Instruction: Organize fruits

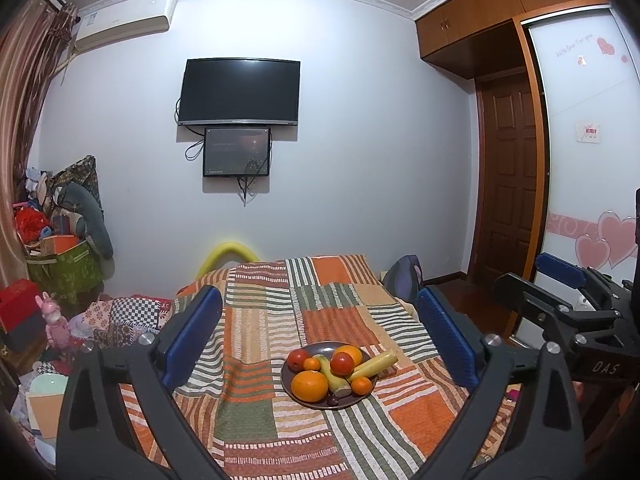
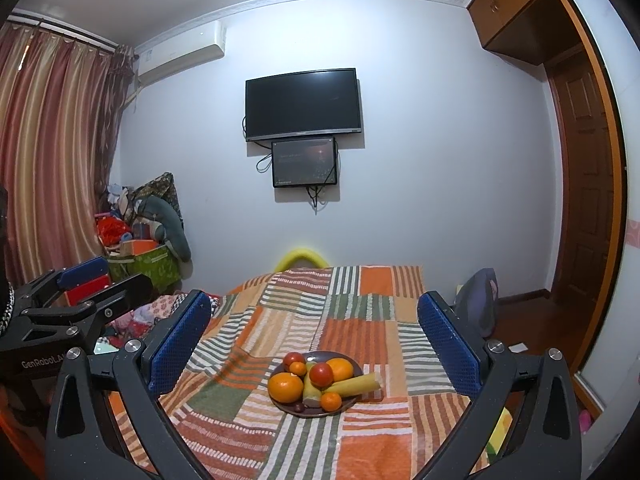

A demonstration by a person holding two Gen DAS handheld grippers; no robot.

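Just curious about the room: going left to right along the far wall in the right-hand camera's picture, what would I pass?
Curtain → air conditioner → television → wooden door.

Fruits heaped on dark plate, bedspread centre.

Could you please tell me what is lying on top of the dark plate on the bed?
The plate holds two large oranges, two small ones, two red apples, two yellow banana-like pieces and a small dark fruit at the front. The fruit hides most of the plate's surface.
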